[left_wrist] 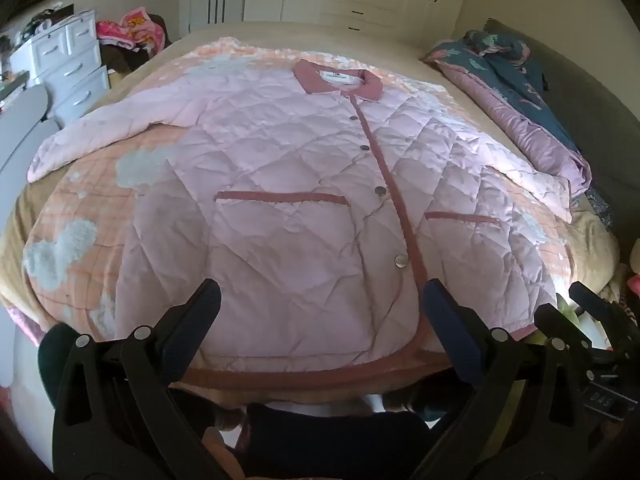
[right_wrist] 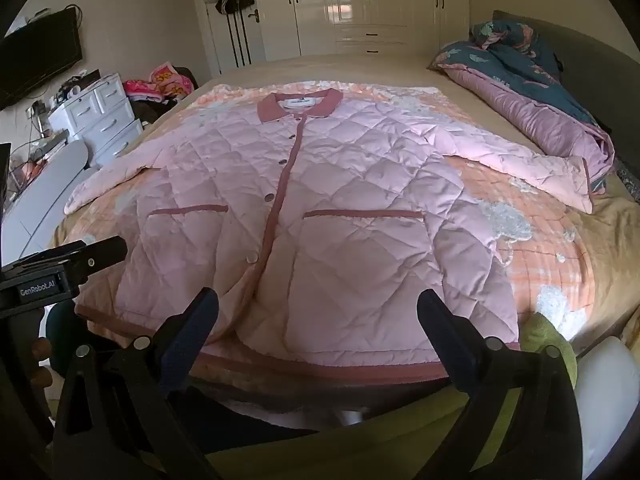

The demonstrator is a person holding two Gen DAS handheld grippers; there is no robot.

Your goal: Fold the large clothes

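Jacket point(left_wrist: 288, 184): pink, puffy, spread flat on the bed, front up, buttons done up, collar at the far end, bottom edge nearest the grippers.
Sleeves: both stretched out to the sides; left sleeve point(left_wrist: 92, 140) toward the white drawers, right sleeve point(right_wrist: 532, 172) toward the bunched-up bedding.
Bottom edge point(right_wrist: 320, 364): dark pink trim, right at the near side of the bed, just past the fingertips.
Left gripper point(left_wrist: 320, 308): spread as wide as can be, nothing held, tipped down over the bottom part of the jacket, near the lowest button.
Right gripper point(right_wrist: 318, 312): also wide open and empty, tipped down over the bottom edge on the pocket side.
Step in hand: likely getting ready for the first fold, not started yet.
Good way to do it: probably start with a sleeve; pinch near the cuff, lift a little, lay it across the chest; then the same on the other side.
Careful with: thick, slippery cloth; grab deep enough for both layers, go slow, keep edges lined up.
Blanket point(right_wrist: 552, 264): orange, with pale fluffy patches, under the jacket; easy to pinch by mistake, so best to grab the jacket only.
Bedding point(right_wrist: 532, 92): bunched up beside the right sleeve, close to the cuff.
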